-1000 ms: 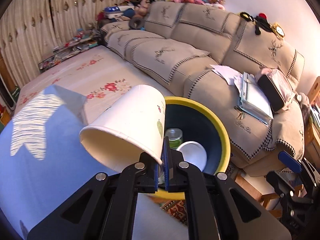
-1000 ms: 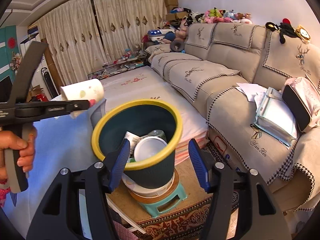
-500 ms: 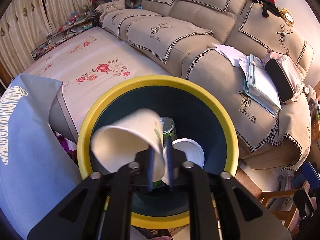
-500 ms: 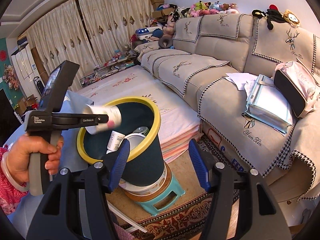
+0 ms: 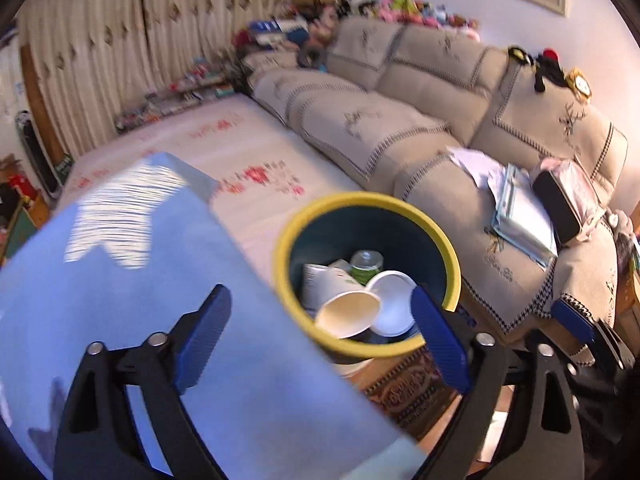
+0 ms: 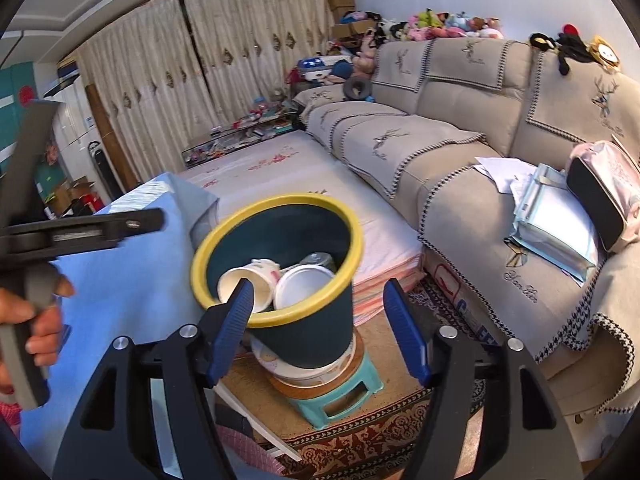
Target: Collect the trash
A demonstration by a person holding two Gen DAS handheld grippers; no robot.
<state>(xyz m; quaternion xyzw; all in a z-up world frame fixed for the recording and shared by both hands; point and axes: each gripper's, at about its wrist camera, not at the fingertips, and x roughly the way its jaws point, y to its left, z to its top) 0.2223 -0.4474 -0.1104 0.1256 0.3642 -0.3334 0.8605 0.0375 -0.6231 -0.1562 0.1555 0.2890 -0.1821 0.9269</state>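
Observation:
A dark teal bin with a yellow rim (image 5: 360, 200) (image 6: 280, 202) stands on a small stool. Inside it a white paper cup (image 5: 348, 314) (image 6: 248, 280) lies on its side. The cup rests beside a white lid (image 5: 392, 300) (image 6: 300, 288) and a green-labelled bottle (image 5: 366, 266). My left gripper (image 5: 318, 300) hovers above and short of the bin, its jaws opening wide with nothing held. My right gripper (image 6: 318, 286) points at the bin from nearby, jaws opening. The bin shows between its fingers but the pads do not press on it.
A blue cloth-covered table (image 5: 140, 320) lies left of the bin. A beige sofa (image 6: 460, 152) with papers and a pink-and-black bag (image 6: 604, 192) runs along the right. The green stool (image 6: 340, 396) stands on a patterned rug (image 6: 360, 440). A hand (image 6: 28, 320) holds the left gripper's handle.
My left gripper carried the paper cup over the bin and opened; the cup now lies inside. It then drew back and up. The right gripper's jaws widened slightly.

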